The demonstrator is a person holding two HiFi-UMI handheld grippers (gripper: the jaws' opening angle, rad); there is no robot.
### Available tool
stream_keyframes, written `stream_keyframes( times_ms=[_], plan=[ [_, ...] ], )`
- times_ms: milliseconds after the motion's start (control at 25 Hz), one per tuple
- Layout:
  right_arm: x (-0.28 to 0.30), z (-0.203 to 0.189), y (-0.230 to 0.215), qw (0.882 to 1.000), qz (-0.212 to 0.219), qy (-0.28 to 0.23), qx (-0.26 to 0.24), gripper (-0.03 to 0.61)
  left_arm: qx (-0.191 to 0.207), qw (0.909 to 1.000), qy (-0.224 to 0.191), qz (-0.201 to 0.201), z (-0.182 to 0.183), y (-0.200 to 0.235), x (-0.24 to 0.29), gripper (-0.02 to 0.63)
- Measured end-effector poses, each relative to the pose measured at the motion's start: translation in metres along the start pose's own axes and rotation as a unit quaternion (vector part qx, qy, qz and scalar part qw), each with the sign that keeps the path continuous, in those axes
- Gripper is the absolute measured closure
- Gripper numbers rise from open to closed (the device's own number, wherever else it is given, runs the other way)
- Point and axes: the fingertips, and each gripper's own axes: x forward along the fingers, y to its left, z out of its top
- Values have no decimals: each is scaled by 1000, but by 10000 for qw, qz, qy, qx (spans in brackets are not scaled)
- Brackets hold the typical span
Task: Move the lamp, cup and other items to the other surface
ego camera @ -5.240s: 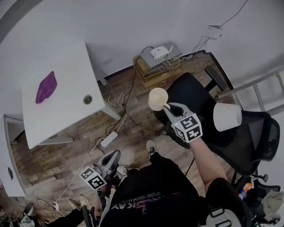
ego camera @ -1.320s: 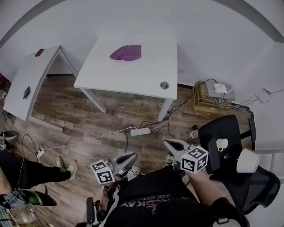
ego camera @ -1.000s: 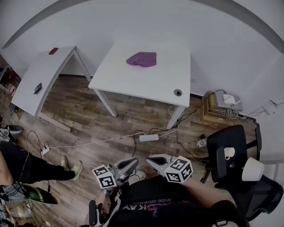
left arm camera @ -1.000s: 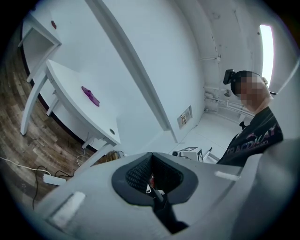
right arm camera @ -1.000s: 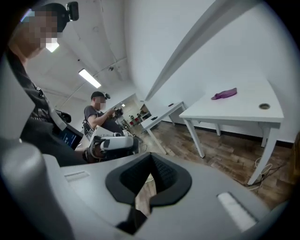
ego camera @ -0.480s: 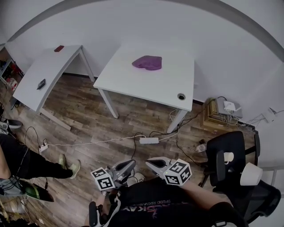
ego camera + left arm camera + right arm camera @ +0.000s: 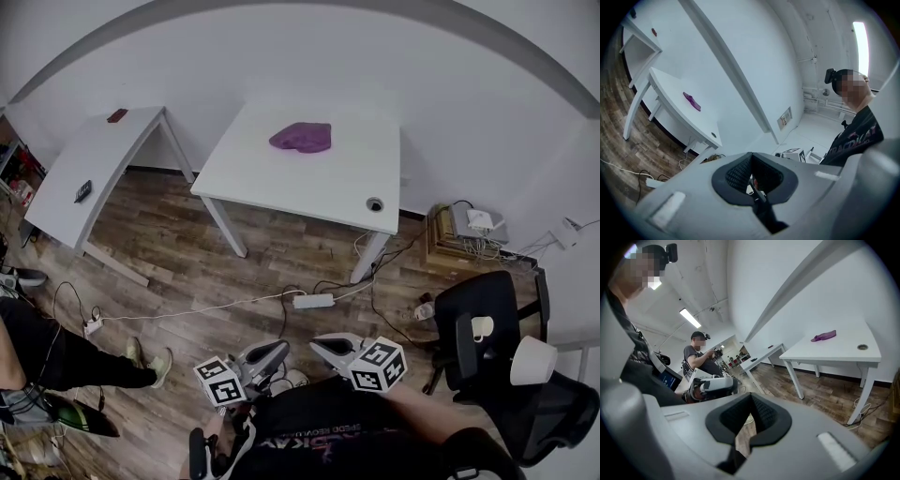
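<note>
White table [image 7: 309, 178] against a pale wall, what looks like a purple cloth [image 7: 300, 137] on it, wood-plank floor [image 7: 187, 253] strewn with cables, cup [image 7: 482, 327] and lamp [image 7: 532, 359] on a black office chair [image 7: 473, 292] at right, left gripper [image 7: 270, 352] and right gripper [image 7: 326, 343] both clenched, empty

Probably an office: 2 white desks [image 7: 314, 183], black swivel chair [image 7: 476, 295], power strip [image 7: 312, 301], wood-plank floor [image 7: 187, 262].
</note>
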Motion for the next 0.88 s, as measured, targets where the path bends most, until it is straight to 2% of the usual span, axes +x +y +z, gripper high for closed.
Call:
stream_keyframes(
  times_ms=[200, 880],
  plan=[
    [-1, -2, 1, 10000, 33, -42, 58, 574, 238, 9996, -134, -15, 6, -3, 1, 617],
    [10, -6, 10, 9998, 166, 60, 25, 574, -254, 9983, -483, 193, 5, 17, -23, 618]
  ],
)
